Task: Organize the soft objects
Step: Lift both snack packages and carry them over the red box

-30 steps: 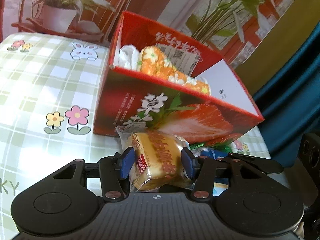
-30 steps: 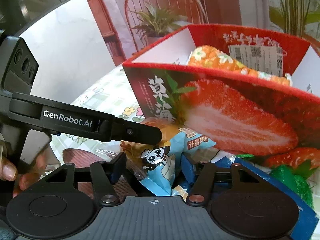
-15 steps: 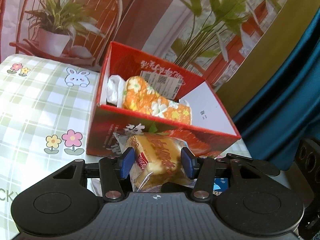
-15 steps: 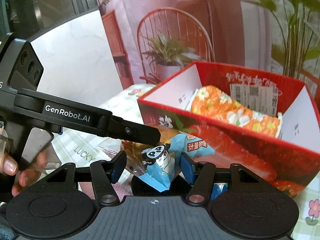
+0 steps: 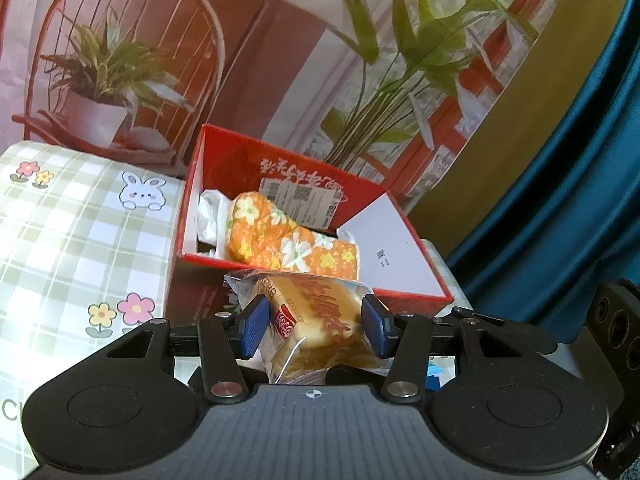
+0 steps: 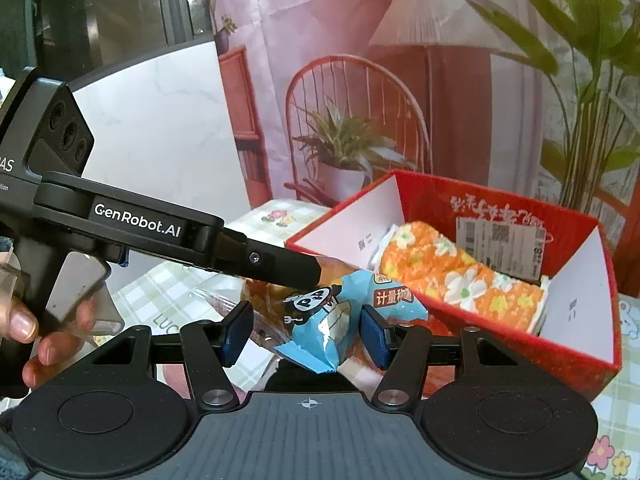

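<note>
In the left wrist view my left gripper point(image 5: 314, 330) is shut on a clear-wrapped bread loaf point(image 5: 320, 312) with red print, held just in front of the near wall of the red strawberry box point(image 5: 400, 236). Inside the box lie an orange flowered cloth roll point(image 5: 292, 242) and a white soft item point(image 5: 210, 214). In the right wrist view my right gripper point(image 6: 306, 334) is shut on a light blue panda snack packet point(image 6: 332, 314), short of the same box point(image 6: 500, 208). The left gripper's finger point(image 6: 280, 266) and its bread point(image 6: 272, 292) hang close beside it.
The box stands on a green checked tablecloth point(image 5: 80, 240) with flower and rabbit prints. A printed backdrop with a chair and plants rises behind the table. A teal curtain point(image 5: 580, 160) hangs to the right. A person's hand point(image 6: 24, 328) grips the left tool.
Both grippers have risen with their packets still held. The box has dropped lower in both views, so its inside and the orange cloth now show from above.
</note>
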